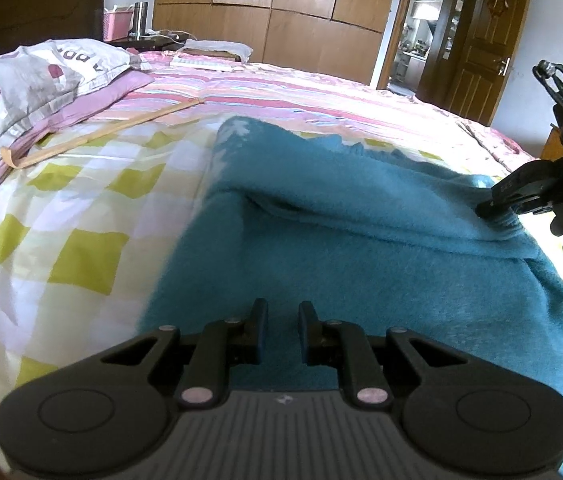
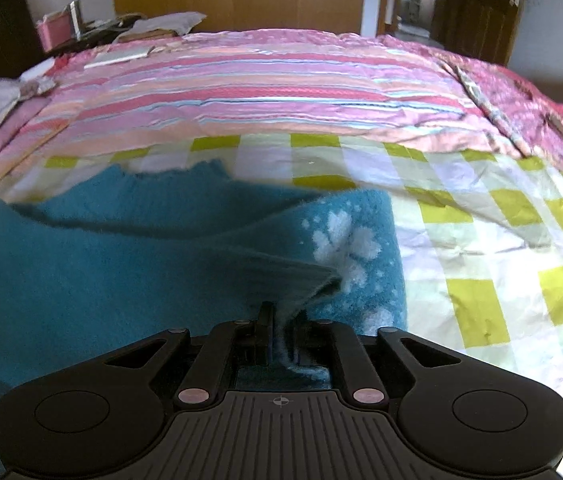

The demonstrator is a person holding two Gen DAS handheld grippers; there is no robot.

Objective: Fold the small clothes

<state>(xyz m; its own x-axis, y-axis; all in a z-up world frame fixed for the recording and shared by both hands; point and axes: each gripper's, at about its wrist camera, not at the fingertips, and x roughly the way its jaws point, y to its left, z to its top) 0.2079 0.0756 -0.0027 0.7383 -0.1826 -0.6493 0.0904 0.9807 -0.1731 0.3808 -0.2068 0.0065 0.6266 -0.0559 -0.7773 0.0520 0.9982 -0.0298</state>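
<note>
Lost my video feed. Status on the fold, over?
Left hand-held gripper open over the teal sweater. Right hand-held gripper shut on the sweater's edge, lifting it. Nothing in the way on the checked sheet.

Bright daylight washes out the checked sheet [image 2: 481, 248] at the right; fisheye bending curves the wardrobe [image 1: 281, 0], corners go dark, and near fabric looks soft.

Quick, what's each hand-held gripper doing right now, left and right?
Left hand-held gripper: open, empty, over the fuzzy teal knitted garment.
Right hand-held gripper: shut on a fold of the teal garment's edge.
</note>
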